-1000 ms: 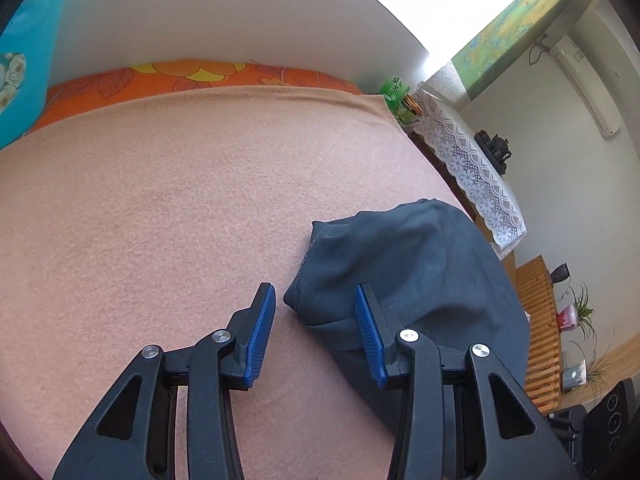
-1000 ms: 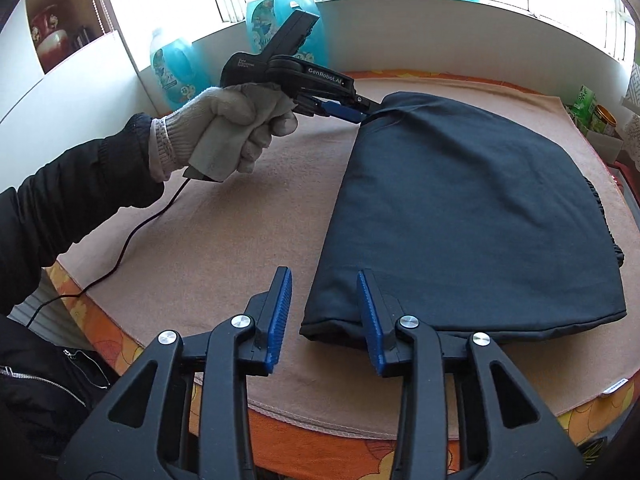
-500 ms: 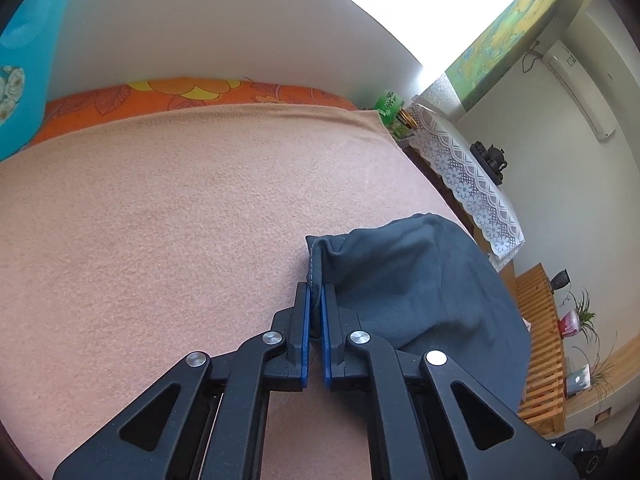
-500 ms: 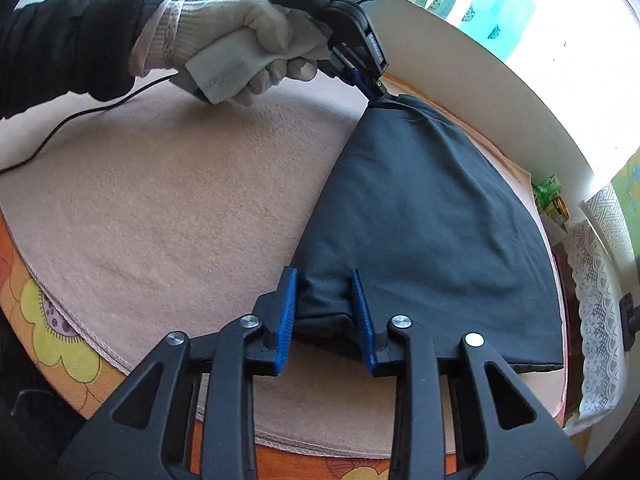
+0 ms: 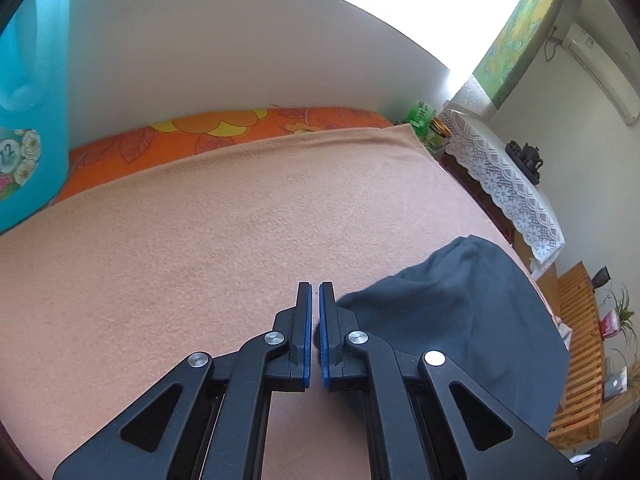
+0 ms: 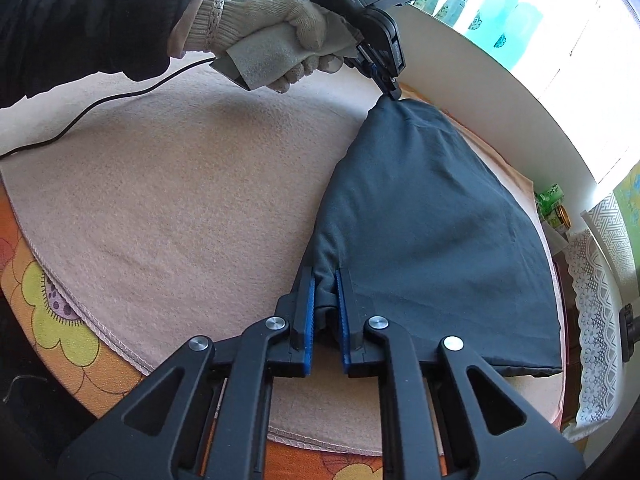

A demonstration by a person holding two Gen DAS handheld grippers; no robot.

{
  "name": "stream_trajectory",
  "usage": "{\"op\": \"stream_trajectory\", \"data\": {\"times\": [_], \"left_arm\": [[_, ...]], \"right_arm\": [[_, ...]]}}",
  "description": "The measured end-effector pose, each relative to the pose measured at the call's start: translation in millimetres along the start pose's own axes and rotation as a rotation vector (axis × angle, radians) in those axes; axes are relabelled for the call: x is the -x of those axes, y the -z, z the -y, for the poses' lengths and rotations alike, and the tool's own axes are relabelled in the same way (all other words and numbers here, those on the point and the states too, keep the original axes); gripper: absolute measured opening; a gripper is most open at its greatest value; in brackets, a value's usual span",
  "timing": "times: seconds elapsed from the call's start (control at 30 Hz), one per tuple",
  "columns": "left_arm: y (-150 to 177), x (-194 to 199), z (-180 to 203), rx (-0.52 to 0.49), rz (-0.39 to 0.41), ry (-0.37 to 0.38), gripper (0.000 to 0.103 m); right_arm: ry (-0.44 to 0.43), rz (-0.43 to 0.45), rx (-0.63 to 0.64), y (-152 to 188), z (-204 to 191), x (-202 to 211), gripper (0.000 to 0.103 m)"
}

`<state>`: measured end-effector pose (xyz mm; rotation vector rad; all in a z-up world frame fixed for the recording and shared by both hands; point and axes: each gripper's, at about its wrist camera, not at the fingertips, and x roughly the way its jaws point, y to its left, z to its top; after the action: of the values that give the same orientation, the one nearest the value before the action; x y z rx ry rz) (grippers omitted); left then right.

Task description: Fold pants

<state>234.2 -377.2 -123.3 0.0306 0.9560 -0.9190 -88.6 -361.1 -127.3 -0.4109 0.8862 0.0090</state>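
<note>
Pants (image 6: 432,216) corner pinched in right hand-held gripper (image 6: 325,280).

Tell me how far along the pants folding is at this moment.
Done: the dark pants already lie folded into a compact panel on the pink blanket. In hand: the left hand-held gripper pinches the far corner, and the right hand-held gripper, whose jaws have just been closing, grips the near corner. Left: carrying both corners across for the next fold.
</note>
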Motion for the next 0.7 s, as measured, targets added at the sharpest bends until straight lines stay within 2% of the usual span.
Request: {"op": "stream_trajectory", "data": {"times": [0.1, 0.23, 0.33, 0.37, 0.43, 0.47, 0.5, 0.57, 0.63, 0.67, 0.7], "left_arm": [[-5, 13, -12, 0.035, 0.033, -0.024, 0.002], [-1, 37, 1, -0.036, 0.049, -0.025, 0.003], [10, 52, 17, -0.074, 0.048, -0.011, 0.003], [14, 55, 22, -0.083, 0.046, -0.008, 0.006], [23, 62, 33, -0.102, 0.044, 0.010, 0.023], [28, 65, 40, -0.110, 0.041, 0.018, 0.037], [33, 66, 45, -0.114, 0.038, 0.026, 0.041], [42, 67, 57, -0.134, 0.023, 0.044, 0.041], [51, 67, 66, -0.135, 0.010, 0.050, 0.041], [55, 66, 70, -0.124, -0.003, 0.062, 0.041], [60, 64, 73, -0.115, -0.018, 0.079, 0.044]], "right_arm": [[-0.057, 0.024, -0.065, 3, 11, 8, 0.016], [-0.114, 0.080, -0.161, 10, 33, 27, 0.017], [-0.104, 0.114, -0.223, 15, 50, 38, 0.018], [-0.089, 0.120, -0.237, 17, 56, 41, 0.020], [-0.080, 0.129, -0.274, 20, 72, 42, 0.020], [-0.080, 0.135, -0.294, 22, 79, 44, 0.020], [-0.080, 0.143, -0.313, 23, 86, 45, 0.020], [-0.070, 0.158, -0.342, 24, 104, 46, 0.020], [-0.035, 0.177, -0.367, 24, 125, 47, 0.032], [-0.016, 0.187, -0.383, 24, 137, 46, 0.047], [-0.003, 0.192, -0.401, 25, 149, 45, 0.056]]}}
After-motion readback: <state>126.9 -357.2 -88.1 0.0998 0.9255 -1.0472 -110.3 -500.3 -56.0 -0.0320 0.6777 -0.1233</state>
